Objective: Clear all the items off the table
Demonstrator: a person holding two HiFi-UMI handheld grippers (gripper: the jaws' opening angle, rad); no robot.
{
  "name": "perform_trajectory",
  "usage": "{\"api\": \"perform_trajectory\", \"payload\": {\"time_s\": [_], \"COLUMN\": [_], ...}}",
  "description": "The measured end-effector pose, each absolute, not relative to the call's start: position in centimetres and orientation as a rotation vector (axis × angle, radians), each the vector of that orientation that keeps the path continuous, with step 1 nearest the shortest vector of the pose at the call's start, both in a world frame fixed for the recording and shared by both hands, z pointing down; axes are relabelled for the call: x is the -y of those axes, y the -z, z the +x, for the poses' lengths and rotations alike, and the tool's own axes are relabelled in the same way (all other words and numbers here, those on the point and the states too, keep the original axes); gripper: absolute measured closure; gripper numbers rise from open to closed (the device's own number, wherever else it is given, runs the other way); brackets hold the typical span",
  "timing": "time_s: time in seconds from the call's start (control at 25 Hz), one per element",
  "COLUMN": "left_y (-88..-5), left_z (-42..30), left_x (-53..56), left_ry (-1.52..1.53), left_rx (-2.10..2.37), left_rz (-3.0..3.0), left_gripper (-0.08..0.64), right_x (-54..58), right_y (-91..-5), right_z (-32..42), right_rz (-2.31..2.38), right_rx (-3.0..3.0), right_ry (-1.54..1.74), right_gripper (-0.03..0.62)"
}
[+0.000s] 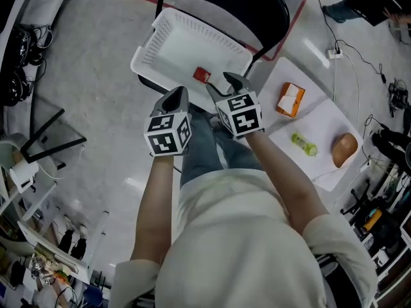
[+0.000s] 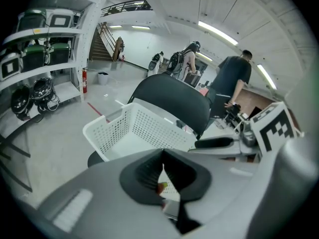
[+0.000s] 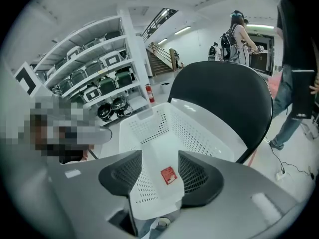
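The left tongs [image 1: 179,95] are pressed shut on nothing, over the near rim of the white perforated plastic basket [image 1: 168,27] on the black chair [image 1: 257,8]. The right tongs [image 1: 230,82] stand open and empty above the basket, with a small flat red packet [image 1: 201,75] lying on the basket floor beneath them. On the white desk [image 1: 321,117] to the right lie an orange carton [image 1: 290,99], a small yellow-green tube-shaped item [image 1: 304,144] and a brown rounded item [image 1: 344,149], each apart from the others

Red packet [image 1: 201,75] flat in white basket [image 1: 172,42]
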State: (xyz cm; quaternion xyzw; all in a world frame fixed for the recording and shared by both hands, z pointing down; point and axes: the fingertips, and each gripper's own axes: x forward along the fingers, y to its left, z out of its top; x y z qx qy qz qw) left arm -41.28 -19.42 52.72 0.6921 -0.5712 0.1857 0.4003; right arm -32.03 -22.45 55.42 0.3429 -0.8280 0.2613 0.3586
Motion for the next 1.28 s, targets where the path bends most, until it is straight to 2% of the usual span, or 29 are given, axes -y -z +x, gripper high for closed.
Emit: {"api": "perform_trajectory", "payload": {"time_s": [0.44,0.52,0.56,0.6,1.28], "left_y": [-52.0,-51.9,-51.8,-51.7,-49.4], "left_z": [-40.5,-40.3,-40.3,-40.2,-38.4], "left_x": [19.4,19.4,19.4,19.4,19.6], "left_ry": [-0.467,-0.468,-0.468,-0.467,-0.463], "left_rx": [1.443,1.443,1.444,1.444,1.428], "left_rz": [1.761,1.764,1.766,1.767,1.817], "left_gripper": [0.551,0.551,0.551,0.551,0.551], "right_x": [22.1,22.2,22.2,22.1,21.6], "right_y": [-54.7,-54.5,-54.5,-54.4,-52.0], "right_z": [-31.5,-31.2,-31.1,-31.0,-29.6], "right_rz": [0.886,0.895,0.902,0.906,0.952], "right_rx": [2.135,2.129,2.125,2.121,2.138], "right_ry": [-0.667,-0.656,-0.648,-0.641,-0.616], "right_gripper": [0.395,0.452,0.510,0.595,0.595]}}
